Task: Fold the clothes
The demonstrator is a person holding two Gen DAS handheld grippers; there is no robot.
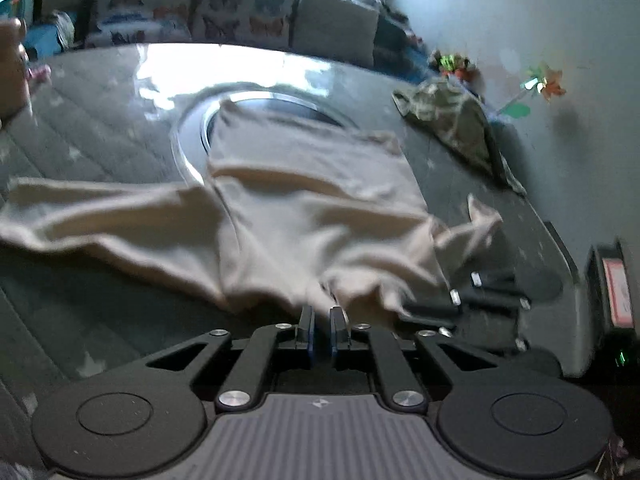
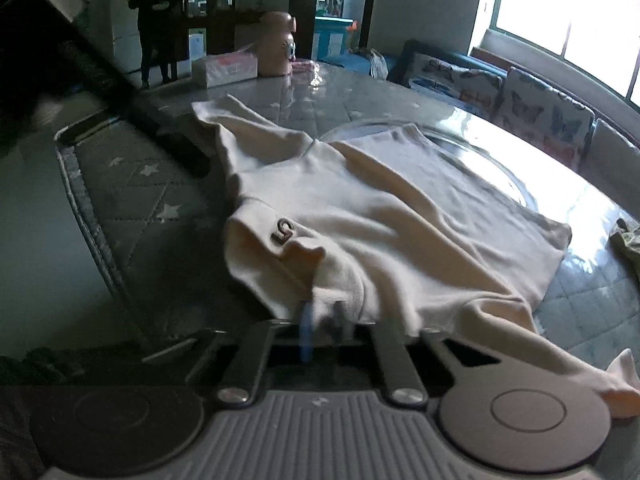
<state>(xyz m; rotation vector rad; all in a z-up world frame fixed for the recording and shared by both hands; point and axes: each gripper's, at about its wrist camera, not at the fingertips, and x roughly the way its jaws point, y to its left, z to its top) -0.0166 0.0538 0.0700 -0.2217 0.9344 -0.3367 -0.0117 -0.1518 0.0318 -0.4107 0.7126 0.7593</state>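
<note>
A cream garment [image 1: 304, 200] lies spread on a round table [image 1: 100, 120] with a grey star-patterned cover. One sleeve trails to the left. My left gripper [image 1: 322, 320] has its fingers close together, pinching the garment's near edge. To its right, black parts of my right gripper [image 1: 484, 296] show beside a bunched corner. In the right wrist view the garment [image 2: 400, 208] carries a metal letter G [image 2: 284, 232] near its collar. Fabric drapes over my right gripper [image 2: 323, 320], whose fingers look closed on it; the tips are hidden and blurred.
A camouflage garment [image 1: 452, 120] lies at the table's far right by the wall. A glass turntable [image 1: 280, 100] sits under the cream garment. A tissue box [image 2: 224, 68] and a pink bottle [image 2: 276, 44] stand at the far edge. A person [image 2: 154, 20] stands beyond. A dark bar [image 2: 160, 128] crosses the left.
</note>
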